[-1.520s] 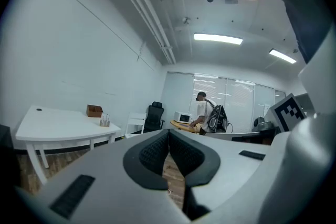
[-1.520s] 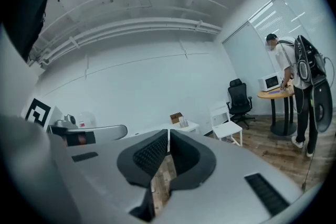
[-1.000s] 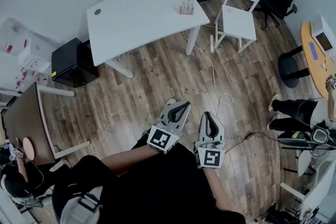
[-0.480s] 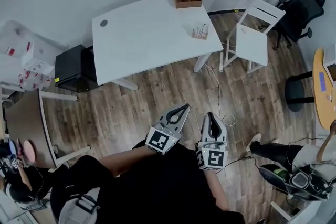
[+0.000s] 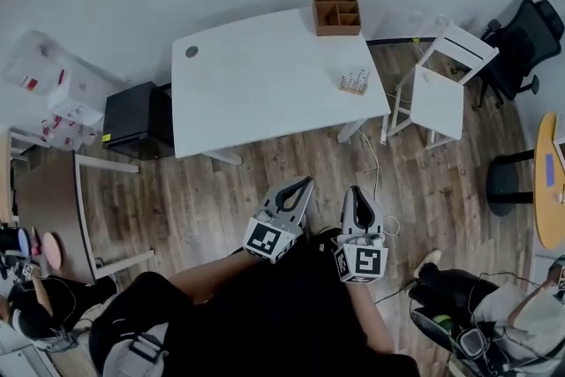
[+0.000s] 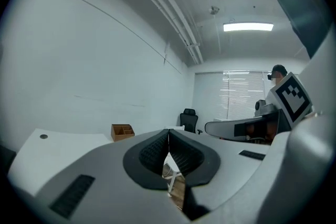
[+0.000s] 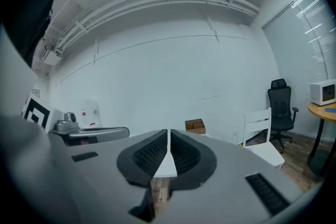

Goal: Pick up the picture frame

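Note:
A white table (image 5: 256,79) stands ahead of me. On its right part sits a small clear object (image 5: 355,83), too small to tell whether it is the picture frame. My left gripper (image 5: 306,182) and right gripper (image 5: 354,190) are held side by side over the wooden floor, short of the table's near edge. Both are shut with nothing between the fingers. The left gripper view shows its jaws (image 6: 168,136) pressed together, and so does the right gripper view (image 7: 168,136). The clear object is hidden in both gripper views.
A wooden organiser box (image 5: 336,14) stands at the table's far right corner. A white chair (image 5: 444,84) and a black office chair (image 5: 525,44) stand to the right. At the left are a black cabinet (image 5: 132,119) and a brown table (image 5: 48,207). A person (image 5: 459,287) sits at the lower right.
The table, box and chair have shifted down and to the right in the head view and look nearer. Both grippers keep their place before my body, still shut.

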